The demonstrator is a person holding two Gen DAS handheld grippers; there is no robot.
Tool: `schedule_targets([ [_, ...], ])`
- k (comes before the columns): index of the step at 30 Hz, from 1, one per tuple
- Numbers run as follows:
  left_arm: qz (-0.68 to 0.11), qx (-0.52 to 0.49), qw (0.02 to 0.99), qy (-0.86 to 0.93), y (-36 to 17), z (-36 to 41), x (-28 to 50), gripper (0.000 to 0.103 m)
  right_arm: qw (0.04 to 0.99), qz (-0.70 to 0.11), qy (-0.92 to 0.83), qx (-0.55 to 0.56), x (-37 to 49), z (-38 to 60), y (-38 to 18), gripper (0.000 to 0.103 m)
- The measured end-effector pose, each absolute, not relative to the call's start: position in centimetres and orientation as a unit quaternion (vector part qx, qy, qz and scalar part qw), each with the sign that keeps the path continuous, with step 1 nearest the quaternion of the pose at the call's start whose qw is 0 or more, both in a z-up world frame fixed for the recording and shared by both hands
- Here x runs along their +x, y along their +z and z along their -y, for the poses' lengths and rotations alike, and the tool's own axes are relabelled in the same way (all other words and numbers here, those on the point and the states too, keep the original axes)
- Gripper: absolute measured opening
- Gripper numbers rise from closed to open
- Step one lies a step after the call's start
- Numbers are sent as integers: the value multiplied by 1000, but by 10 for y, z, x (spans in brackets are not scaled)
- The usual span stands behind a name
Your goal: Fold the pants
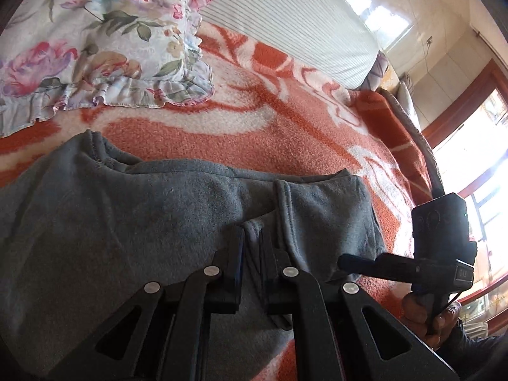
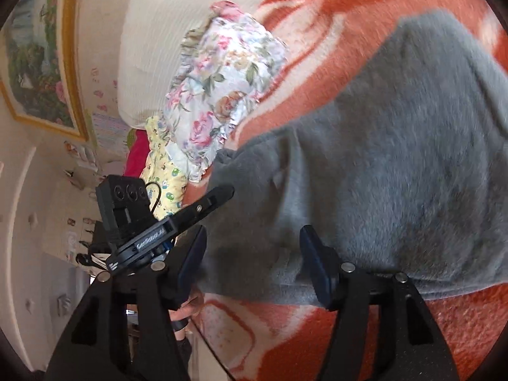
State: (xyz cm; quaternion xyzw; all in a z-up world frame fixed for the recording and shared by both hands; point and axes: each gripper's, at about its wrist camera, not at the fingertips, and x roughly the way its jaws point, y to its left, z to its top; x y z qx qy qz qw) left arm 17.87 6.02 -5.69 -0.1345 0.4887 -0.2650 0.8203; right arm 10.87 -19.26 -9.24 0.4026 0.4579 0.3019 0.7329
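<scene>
Gripping a hem fold of the grey pants (image 1: 133, 222), our left gripper (image 1: 252, 254) is closed; our right gripper (image 2: 254, 263) gapes wide, holding nothing, over the pants' near edge on the orange blanket (image 1: 285, 133).

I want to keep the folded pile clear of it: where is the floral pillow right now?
In the left wrist view the floral pillow lies upper left on the orange blanket, just beyond the grey pants.

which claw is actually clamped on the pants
The left claw: its fingers pinch a fold of the gray pants. The right claw is spread wide, gripping nothing.
</scene>
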Motion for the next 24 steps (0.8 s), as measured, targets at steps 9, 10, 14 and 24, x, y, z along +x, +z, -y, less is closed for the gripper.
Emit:
schedule_targets([
  [9, -512, -118, 817, -239, -62, -11, 148, 15, 793, -449, 266, 315, 155, 204, -59, 63],
  [10, -520, -119, 813, -235, -67, -6, 148, 18, 798, -455, 263, 296, 162, 202, -57, 63],
  [14, -543, -139, 804, -198, -86, 0, 150, 24, 812, -485, 258, 194, 190, 182, -54, 63],
  [24, -539, -221, 798, -154, -95, -9, 148, 57, 811, -505, 296, 10, 224, 129, -73, 63],
])
